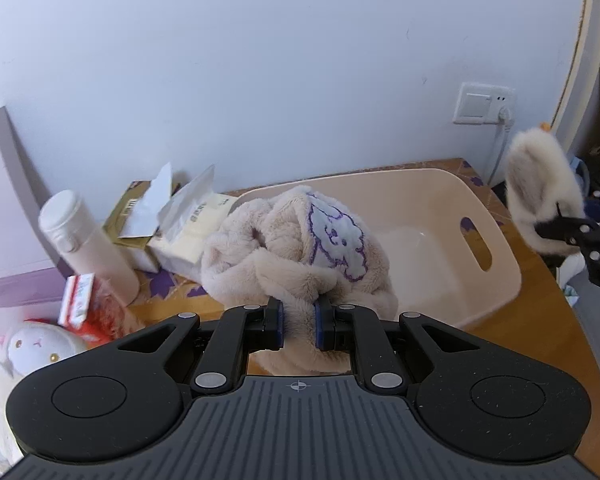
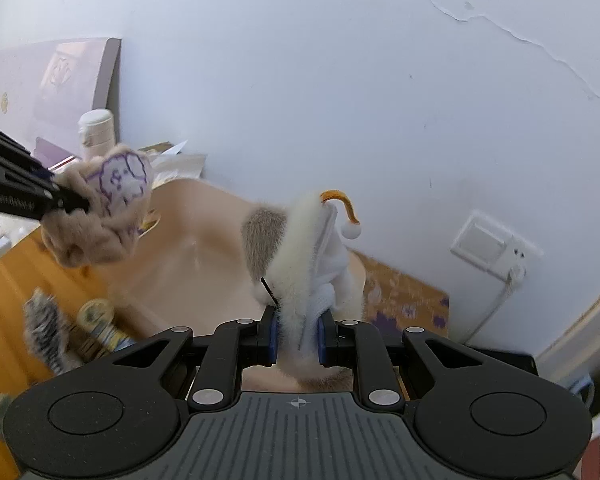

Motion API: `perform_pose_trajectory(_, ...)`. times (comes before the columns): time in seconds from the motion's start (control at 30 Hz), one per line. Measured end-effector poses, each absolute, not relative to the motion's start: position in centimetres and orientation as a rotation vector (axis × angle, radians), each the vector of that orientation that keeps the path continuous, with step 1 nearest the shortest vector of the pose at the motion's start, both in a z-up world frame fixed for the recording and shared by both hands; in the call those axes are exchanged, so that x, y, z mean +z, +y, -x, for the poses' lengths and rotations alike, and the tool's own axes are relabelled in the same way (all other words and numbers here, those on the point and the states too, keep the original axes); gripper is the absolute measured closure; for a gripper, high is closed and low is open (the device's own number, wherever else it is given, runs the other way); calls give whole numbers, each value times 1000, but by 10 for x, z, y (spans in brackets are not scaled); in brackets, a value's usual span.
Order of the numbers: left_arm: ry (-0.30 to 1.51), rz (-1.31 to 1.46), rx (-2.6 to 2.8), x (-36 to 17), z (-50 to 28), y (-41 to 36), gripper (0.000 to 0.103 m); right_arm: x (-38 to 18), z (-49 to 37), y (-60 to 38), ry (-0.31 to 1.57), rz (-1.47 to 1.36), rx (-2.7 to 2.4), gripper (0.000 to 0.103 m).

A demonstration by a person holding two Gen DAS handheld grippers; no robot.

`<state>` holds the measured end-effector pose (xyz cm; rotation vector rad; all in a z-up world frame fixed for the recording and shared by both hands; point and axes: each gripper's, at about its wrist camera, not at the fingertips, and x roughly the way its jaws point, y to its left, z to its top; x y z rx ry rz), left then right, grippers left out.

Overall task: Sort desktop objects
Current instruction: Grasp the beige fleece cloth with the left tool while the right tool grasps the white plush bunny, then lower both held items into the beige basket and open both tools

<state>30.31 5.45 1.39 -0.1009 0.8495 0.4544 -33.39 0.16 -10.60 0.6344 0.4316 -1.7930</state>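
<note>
Left wrist view, landmark = cream basket (image 1: pixel 440 200) on the wooden desk (image 1: pixel 540 280). Far left of the basket: lilac box (image 1: pixel 4 208) leaning at the wall, white plush doll (image 1: pixel 32 350) low in the corner, red-white snack pack (image 1: pixel 78 300), white bottle (image 1: pixel 88 240) tilted, then tissue packs (image 1: pixel 180 224) touching the basket's left end. These looked unsorted, not yet handled.

Left gripper (image 1: pixel 299 326) was pinched on the beige plush item (image 1: pixel 300 248) with a purple cloud print, held up in front of the basket's near-left rim, not resting inside it. Likely lifted for a drop into the basket; soft fabric bunched between the pads so the grip probably held by squeeze only.

Right of the basket, the white furry item (image 1: pixel 540 196) hung clear of the desk.

Right wrist view: left to right, striped fuzzy thing (image 2: pixel 46 332) and a roundish tin (image 2: pixel 100 320) lay on the desk just outside the basket's (image 2: pixel 188 248) near wall, blurred. Right gripper (image 2: pixel 298 338) was clamped on the white furry item (image 2: pixel 300 264), grey patch, orange hook on top, held above the basket's right part. Basket interior looked empty, so sorting was at an early stage by my read.
</note>
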Motion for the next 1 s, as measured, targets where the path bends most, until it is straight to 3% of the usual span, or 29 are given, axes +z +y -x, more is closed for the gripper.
perform_pose_trajectory(0.53,1085,189,598,-50,-377,65,88,-169,354,-61,438,-729,-1639,85)
perform_pose_trajectory(0.63,1124,198,606,-56,-381,64,80,-170,351,-62,449,-737,-1637,83)
perform_pose_trajectory(0.67,1123,193,605,-55,-380,63,72,-171,350,-62,450,-743,-1642,82)
perform_pose_trajectory(0.73,1109,190,595,-55,-375,64,56,-170,349,-63,446,-751,-1654,62)
perform_pose_trajectory(0.8,1086,193,606,-49,-365,65,40,-168,347,-59,426,-765,-1666,56)
perform_pose_trajectory(0.9,1062,213,623,-38,-355,66,35,-160,342,-49,376,-775,-1692,37)
perform_pose_trajectory(1.0,1029,211,665,-25,-341,63,31,-151,332,-38,369,-746,-1745,26)
